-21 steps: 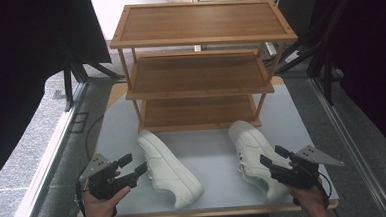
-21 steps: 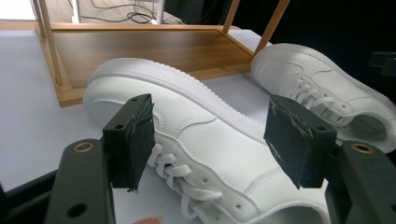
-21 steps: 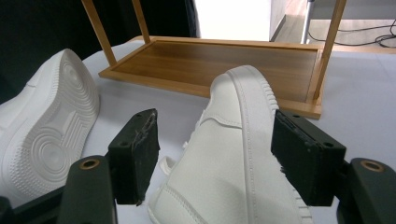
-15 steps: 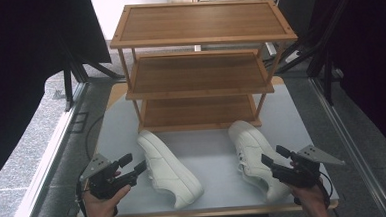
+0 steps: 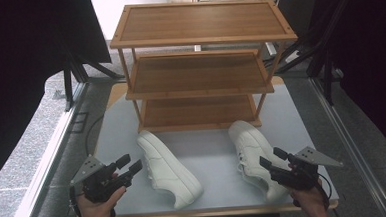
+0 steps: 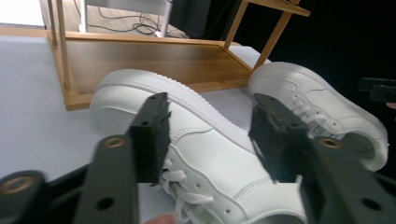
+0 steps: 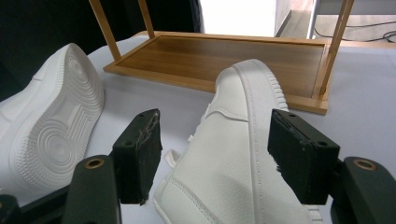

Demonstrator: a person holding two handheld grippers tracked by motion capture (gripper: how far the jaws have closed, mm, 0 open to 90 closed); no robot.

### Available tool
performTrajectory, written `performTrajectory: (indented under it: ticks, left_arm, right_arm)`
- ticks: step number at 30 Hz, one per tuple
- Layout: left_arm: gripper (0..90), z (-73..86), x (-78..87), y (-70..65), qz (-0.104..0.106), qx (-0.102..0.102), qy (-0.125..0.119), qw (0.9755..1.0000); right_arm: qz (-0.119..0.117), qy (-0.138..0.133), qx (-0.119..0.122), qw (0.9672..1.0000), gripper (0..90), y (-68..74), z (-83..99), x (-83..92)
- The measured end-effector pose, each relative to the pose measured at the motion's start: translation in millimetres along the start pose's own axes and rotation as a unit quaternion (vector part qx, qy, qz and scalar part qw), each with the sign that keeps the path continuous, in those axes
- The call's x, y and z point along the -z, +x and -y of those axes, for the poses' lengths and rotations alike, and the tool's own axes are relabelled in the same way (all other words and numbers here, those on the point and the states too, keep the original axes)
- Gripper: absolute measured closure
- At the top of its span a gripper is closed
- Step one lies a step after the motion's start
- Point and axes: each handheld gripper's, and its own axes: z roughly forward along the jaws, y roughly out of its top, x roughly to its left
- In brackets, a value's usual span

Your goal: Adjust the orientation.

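Grippers sit at the near corners of the grey table (image 5: pixel 208 145), one in each hand. Left gripper (image 5: pixel 129 168): jaws apart and empty, aimed at the left shoe (image 5: pixel 168 169) just beside it; in the left gripper view that shoe (image 6: pixel 196 154) fills the gap between the jaws without visible contact. Left shoe: white, lying on its side with the sole facing left, running diagonally across the table's near half. Wooden rack (image 5: pixel 198 63): three shelves, standing on the far half of the table, behind both shoes. Right shoe (image 5: pixel 251 153): white, also on its side, its far end near the rack's bottom shelf. Right gripper (image 5: pixel 270 159): jaws apart, straddling this shoe's near end (image 7: pixel 233 158); whether they touch it cannot be determined.
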Motion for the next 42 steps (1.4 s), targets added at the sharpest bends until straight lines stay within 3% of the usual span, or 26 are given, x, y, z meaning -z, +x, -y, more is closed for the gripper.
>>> performTrajectory:
  ticks: [7,12,16,18,24,26,33,37,42]
  left_arm:
    - [69.4,5.1,3.5,-8.3,0.003,-0.007,0.009,0.9999]
    - [71.9,12.5,8.3,-18.0,0.007,-0.004,0.028,0.9996]
    - [78.5,31.9,10.7,-25.1,-0.004,-0.008,0.045,0.9989]
    - [79.2,42.2,12.5,-24.0,-0.011,0.000,0.053,0.9985]
    - [85.1,69.0,17.5,-23.2,0.000,0.027,0.073,0.9970]
    - [87.1,74.9,15.1,-26.5,0.015,0.022,0.085,0.9960]
    - [89.1,90.6,-6.1,-40.5,0.025,-0.004,0.139,0.9899]
    - [89.1,88.3,-21.7,-44.4,0.031,-0.003,0.155,0.9874]
    - [88.9,82.6,-34.6,-48.2,0.034,-0.011,0.162,0.9862]
  right_arm:
    - [-0.002,-0.009,-0.006,0.9999,35.0,-4.2,0.9,5.2]
    - [-0.008,-0.014,-0.016,0.9998,35.1,-6.9,0.8,8.1]
    - [-0.014,-0.015,-0.018,0.9996,35.2,-8.3,-1.0,8.0]
    - [-0.018,-0.018,-0.022,0.9994,35.3,-8.5,-2.3,7.2]
    - [-0.024,-0.012,-0.018,0.9995,35.3,-5.7,-3.0,2.2]
    - [-0.025,-0.011,-0.018,0.9995,35.3,-4.8,-3.5,0.7]
    - [-0.026,-0.007,-0.016,0.9995,35.2,-2.1,-2.9,-1.5]
    - [-0.026,-0.006,-0.019,0.9995,35.2,-3.0,-2.0,-1.2]
    - [-0.025,-0.007,-0.019,0.9995,35.2,-3.7,-2.1,0.0]
